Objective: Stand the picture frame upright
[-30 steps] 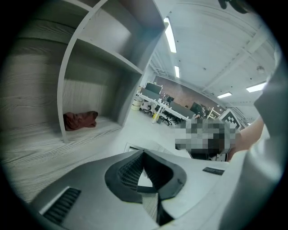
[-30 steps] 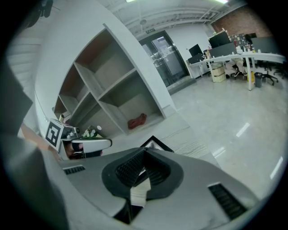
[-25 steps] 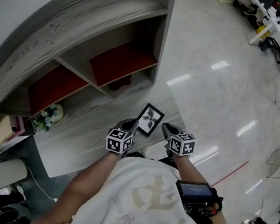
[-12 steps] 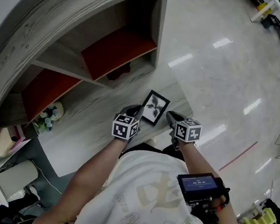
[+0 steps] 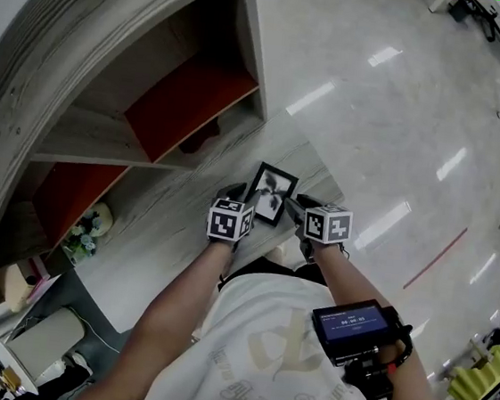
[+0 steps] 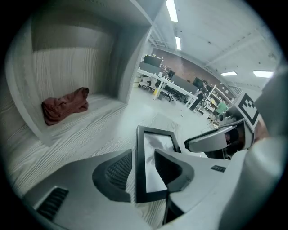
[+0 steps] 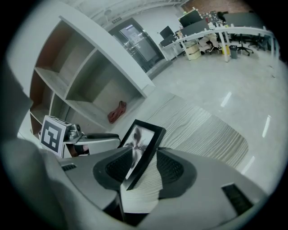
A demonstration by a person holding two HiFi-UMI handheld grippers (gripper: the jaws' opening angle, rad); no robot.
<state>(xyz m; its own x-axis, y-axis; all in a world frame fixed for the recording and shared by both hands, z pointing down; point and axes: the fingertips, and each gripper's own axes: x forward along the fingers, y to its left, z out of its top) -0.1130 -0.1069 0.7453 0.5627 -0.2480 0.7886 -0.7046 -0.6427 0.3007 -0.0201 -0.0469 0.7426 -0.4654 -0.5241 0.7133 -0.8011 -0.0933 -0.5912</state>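
Head view: picture frame (image 5: 270,193) is being seen mid-picture on wood-grain ledge (image 5: 186,207), betw. left gripper (image 5: 236,191) and right gripper (image 5: 292,207). Both jaw pairs have just been opening wide; its side edges are being straddled, unpressed. Prob. light, stiff, fragile, so rim is best pinched.

**Black frame, grey grain, red shelf panels**

The black rectangular picture frame (image 5: 271,194) surrounds a pale print with a dark, leaf-like motif. The pale grey wooden platform (image 5: 167,221) shows fine striped grain. The grey wood-grain shelf unit (image 5: 114,54) is similarly patterned, and its compartments have red panels (image 5: 189,107). The crumpled cloth (image 6: 65,105) is brick-red. The matt grey left gripper (image 5: 235,195) and matt grey right gripper (image 5: 294,209) each carry a cube of black-and-white square markers, and their jaws have darker, finely ribbed pads. The glossy floor (image 5: 376,119) is whitish grey, crossed by a thin red line (image 5: 436,259). The person's white T-shirt (image 5: 259,357) bears a tan print.
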